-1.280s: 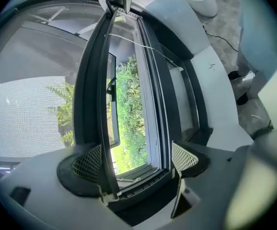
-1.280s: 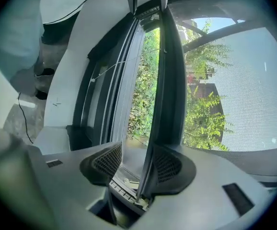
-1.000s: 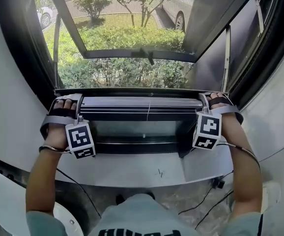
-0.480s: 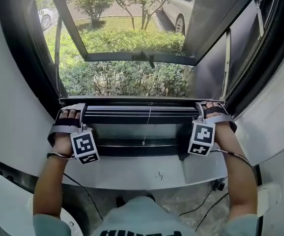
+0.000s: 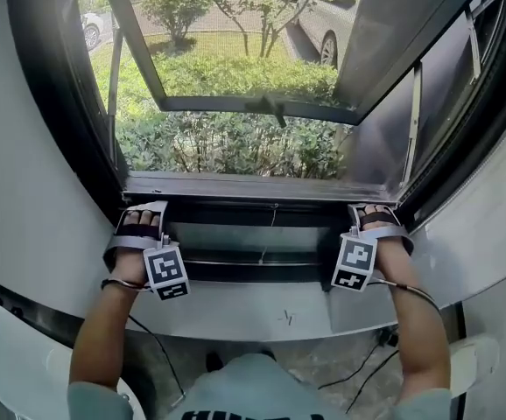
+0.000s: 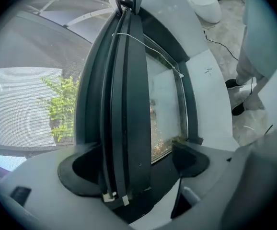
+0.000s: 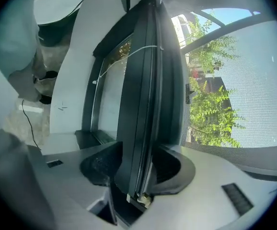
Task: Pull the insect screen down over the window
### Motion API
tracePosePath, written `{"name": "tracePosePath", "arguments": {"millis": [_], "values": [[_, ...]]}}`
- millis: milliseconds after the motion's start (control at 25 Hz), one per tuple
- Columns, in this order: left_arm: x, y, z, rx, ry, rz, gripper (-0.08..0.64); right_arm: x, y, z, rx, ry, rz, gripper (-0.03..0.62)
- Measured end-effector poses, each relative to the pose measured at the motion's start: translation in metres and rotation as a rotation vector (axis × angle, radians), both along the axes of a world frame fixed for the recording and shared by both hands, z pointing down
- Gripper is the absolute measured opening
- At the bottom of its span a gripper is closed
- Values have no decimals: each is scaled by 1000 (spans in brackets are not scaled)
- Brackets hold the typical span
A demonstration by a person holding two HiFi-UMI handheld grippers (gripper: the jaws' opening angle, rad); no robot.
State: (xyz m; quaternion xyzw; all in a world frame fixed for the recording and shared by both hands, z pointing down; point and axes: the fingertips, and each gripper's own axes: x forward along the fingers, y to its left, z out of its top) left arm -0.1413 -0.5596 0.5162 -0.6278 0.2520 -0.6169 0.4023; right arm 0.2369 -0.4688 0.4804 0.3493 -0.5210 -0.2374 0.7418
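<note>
The insect screen's dark bottom bar (image 5: 262, 206) spans the window low down, and grey mesh (image 5: 235, 68) is stretched above it. My left gripper (image 5: 141, 220) is at the bar's left end. In the left gripper view the bar (image 6: 129, 104) passes between the jaws of that gripper (image 6: 136, 164); the mesh-side jaw lies against it and the other stands off with a gap. My right gripper (image 5: 374, 217) is at the right end. In the right gripper view the bar (image 7: 145, 90) sits between the jaws of this gripper (image 7: 138, 169), and both touch it.
A thin white pull cord (image 5: 268, 234) hangs from the bar's middle. Below lie the lower fixed pane (image 5: 253, 239) and the grey sill (image 5: 262, 313). The outer sash (image 5: 235, 105) is swung open over bushes. A white chair (image 5: 8, 357) and cables (image 5: 358, 370) are on the floor.
Both grippers and the bar between them have come down toward the sill, and more mesh now shows above the bar. Both grippers stay at the same ends of the bar.
</note>
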Motion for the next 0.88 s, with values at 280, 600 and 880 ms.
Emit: {"name": "tracePosePath", "arguments": {"millis": [280,600,880], "values": [[-2,9,-5,-56,7,12,445,-3,8,-4,-62,-22,11,173],[0,8,-2,-92,-6,15,445,-1,5,-3,-88,-33,21,173],[1,4,4,-77,21,-5,443,-2,0,1,34,-69,28,173]]}}
